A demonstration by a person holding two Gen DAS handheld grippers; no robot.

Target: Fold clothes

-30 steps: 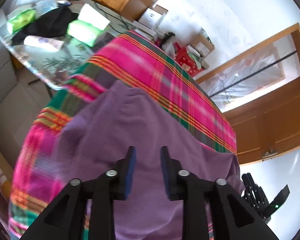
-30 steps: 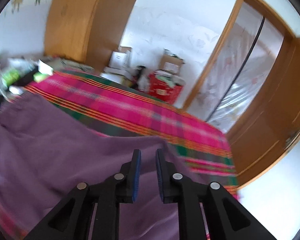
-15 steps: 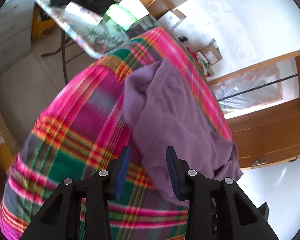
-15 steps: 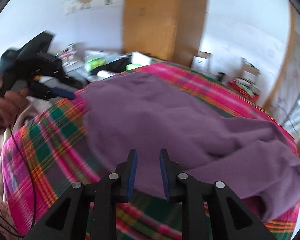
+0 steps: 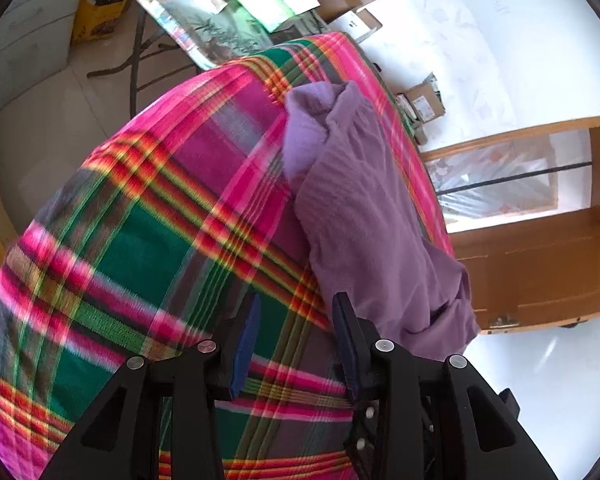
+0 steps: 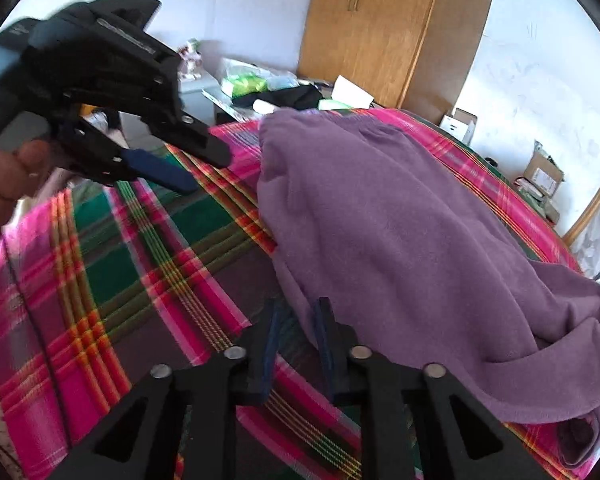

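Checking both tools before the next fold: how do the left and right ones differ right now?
The left tool has its fingers spread wide over bare plaid bedspread; the right tool has a narrower gap. The left one's right finger is beside the purple garment's edge; the right tool points at the garment's near edge, which shows between its fingers. Both are open and hold nothing, and both have blue pads.
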